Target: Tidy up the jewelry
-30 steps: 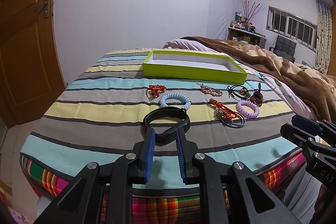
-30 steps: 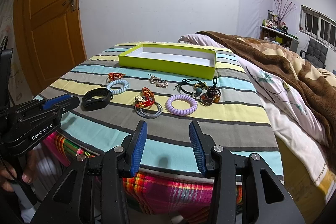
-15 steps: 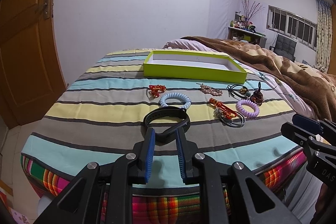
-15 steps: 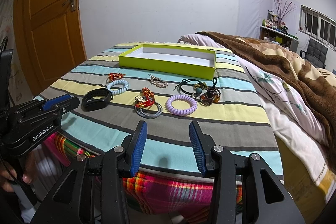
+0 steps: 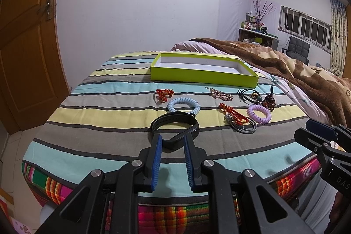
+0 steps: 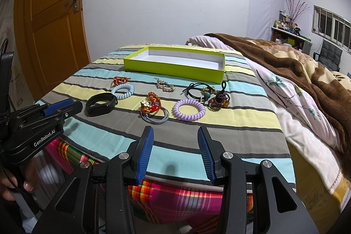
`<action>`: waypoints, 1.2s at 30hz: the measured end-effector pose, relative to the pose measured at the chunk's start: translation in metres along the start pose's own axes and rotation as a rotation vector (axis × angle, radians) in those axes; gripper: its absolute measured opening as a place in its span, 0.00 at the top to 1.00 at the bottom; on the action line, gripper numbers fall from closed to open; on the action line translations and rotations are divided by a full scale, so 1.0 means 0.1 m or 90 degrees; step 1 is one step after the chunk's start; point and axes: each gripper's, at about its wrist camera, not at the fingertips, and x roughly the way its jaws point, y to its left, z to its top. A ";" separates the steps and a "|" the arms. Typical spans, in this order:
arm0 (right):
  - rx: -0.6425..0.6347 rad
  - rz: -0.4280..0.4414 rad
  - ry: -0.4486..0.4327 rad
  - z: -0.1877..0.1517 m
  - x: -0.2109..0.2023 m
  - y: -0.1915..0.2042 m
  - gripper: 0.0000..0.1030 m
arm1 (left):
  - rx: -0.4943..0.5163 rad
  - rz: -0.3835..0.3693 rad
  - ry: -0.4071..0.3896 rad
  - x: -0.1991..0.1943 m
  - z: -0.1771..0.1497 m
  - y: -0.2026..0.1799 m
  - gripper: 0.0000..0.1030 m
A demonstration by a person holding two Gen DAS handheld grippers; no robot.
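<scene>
- L hand-held gripper: jaws apart, nothing clamped, black band just ahead on bed
- R hand-held gripper: jaws wide apart, empty
- Jewelry laid near green box

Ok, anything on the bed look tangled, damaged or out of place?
One snag: the red knotted cord charm lies across the grey elastic hair ties, so they may lift together. The lime-green box sits flat, nothing damaged.
</scene>
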 end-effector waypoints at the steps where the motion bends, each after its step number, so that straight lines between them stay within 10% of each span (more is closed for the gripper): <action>1: 0.000 0.000 0.000 0.00 0.00 0.00 0.59 | 0.000 0.000 0.000 0.00 0.00 0.00 0.81; 36: 0.123 -0.010 0.105 0.48 0.91 -0.86 0.58 | -0.009 0.010 0.115 0.78 0.27 0.25 0.73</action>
